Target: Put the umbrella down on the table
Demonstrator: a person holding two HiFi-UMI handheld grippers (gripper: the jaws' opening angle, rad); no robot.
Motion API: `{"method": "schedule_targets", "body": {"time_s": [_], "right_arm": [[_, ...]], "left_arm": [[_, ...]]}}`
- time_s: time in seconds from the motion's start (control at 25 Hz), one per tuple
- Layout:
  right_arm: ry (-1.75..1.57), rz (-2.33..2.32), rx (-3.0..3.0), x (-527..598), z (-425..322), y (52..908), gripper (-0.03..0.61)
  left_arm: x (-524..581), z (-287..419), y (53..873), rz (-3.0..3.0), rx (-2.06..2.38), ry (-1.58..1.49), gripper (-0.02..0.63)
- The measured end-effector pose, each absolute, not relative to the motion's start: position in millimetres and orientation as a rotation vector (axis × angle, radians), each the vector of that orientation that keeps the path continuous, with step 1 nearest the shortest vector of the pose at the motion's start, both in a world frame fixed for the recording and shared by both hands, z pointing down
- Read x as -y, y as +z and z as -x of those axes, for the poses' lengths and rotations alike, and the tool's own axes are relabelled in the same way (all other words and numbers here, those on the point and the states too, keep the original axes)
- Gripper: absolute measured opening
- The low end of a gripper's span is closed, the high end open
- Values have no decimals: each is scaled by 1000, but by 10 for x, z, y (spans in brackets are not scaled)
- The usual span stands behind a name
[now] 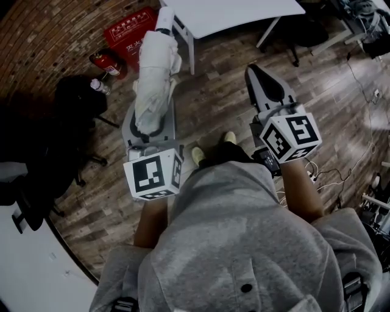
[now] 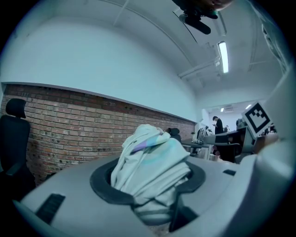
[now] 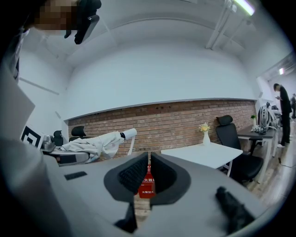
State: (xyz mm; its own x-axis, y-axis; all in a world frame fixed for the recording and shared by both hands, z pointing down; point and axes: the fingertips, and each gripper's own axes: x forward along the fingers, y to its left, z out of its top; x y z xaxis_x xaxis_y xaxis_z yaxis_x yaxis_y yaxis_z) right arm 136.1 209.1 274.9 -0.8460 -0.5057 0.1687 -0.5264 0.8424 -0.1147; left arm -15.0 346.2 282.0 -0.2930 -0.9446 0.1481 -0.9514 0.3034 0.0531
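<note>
A folded white umbrella is clamped in my left gripper and juts forward over the wooden floor, its handle end toward the white table. In the left gripper view its crumpled fabric fills the space between the jaws of the left gripper. My right gripper is held level to the right, shut with nothing in it. In the right gripper view, the right gripper has its pads nearly touching, the umbrella shows at the left, and the table stands ahead on the right.
A red fire-equipment box and an extinguisher sit by the brick wall. A black office chair stands to the left. A vase of flowers is on the table and a black chair is beside it. Cables lie on the floor.
</note>
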Motion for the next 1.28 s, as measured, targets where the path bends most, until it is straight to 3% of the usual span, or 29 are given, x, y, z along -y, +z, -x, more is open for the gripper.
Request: {"method": "schedule_targets", "body": {"time_s": [0.64, 1.28], "right_arm": [[236, -810, 2905, -2041, -1228, 2810, 35], [279, -795, 2915, -1251, -847, 2893, 35]], "left_arm": [[-3422, 246, 2806, -1784, 2427, 45, 234], [-2675, 629, 2843, -1759, 2435, 67, 235]]}}
